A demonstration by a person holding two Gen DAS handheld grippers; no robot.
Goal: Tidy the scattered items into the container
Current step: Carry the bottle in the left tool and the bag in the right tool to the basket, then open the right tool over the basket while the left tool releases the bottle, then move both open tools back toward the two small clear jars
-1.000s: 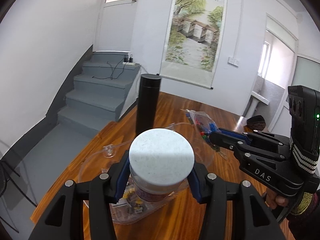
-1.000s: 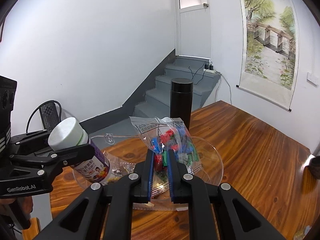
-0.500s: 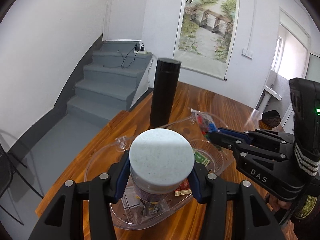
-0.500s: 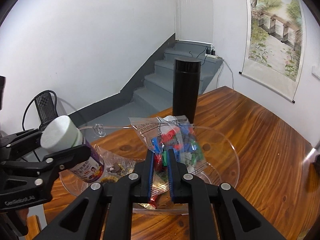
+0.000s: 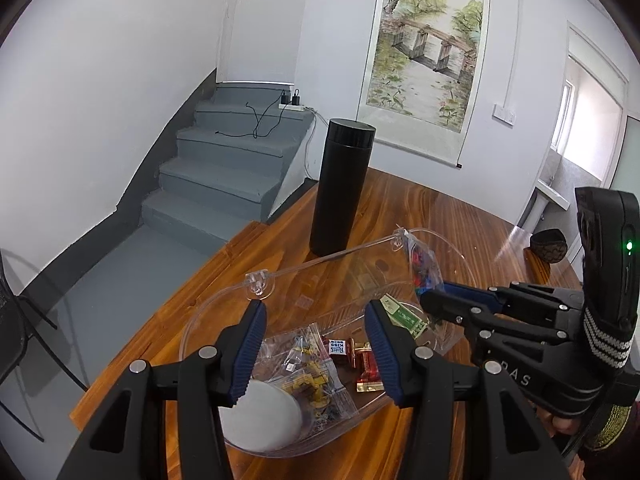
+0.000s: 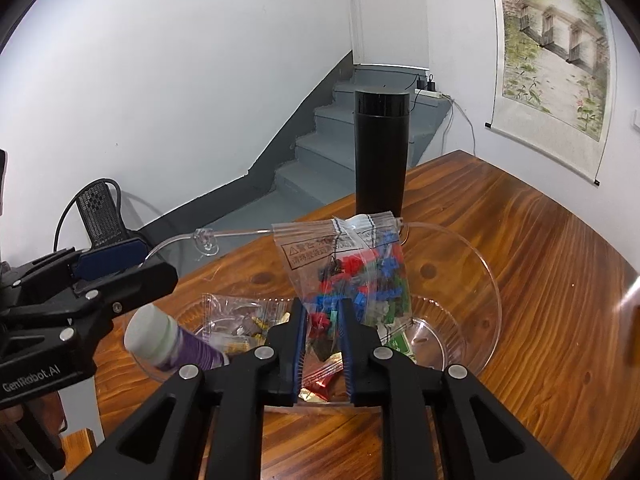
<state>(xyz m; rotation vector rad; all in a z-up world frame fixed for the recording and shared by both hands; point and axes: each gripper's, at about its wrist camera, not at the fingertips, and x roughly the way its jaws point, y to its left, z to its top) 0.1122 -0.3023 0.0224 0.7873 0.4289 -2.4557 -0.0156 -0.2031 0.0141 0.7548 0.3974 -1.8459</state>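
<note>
A clear plastic bowl [image 5: 224,304] [image 6: 486,268] sits on the wooden table. My left gripper [image 5: 316,320] is open above its near side; it also shows in the right wrist view [image 6: 132,268]. The white-capped purple jar [image 5: 262,416] [image 6: 160,340] lies on its side in the bowl, free of the fingers. My right gripper [image 6: 324,308] [image 5: 430,300] is shut on a clear bag of coloured bricks [image 6: 352,264] [image 5: 420,264] held over the bowl. A small clear bag [image 5: 308,364] and red and gold sweets [image 5: 364,364] lie in the bowl.
A tall black flask [image 5: 344,188] [image 6: 380,152] stands upright just behind the bowl. The table's left edge [image 5: 168,312] drops to a grey floor and stairs [image 5: 224,176]. A dark chair [image 6: 100,212] stands left of the table. A dark object [image 5: 550,246] lies at far right.
My left gripper opened and let go of the jar, which now lies tipped in the bowl. Both grippers came lower and closer to the bowl. The right one still holds the bag.
</note>
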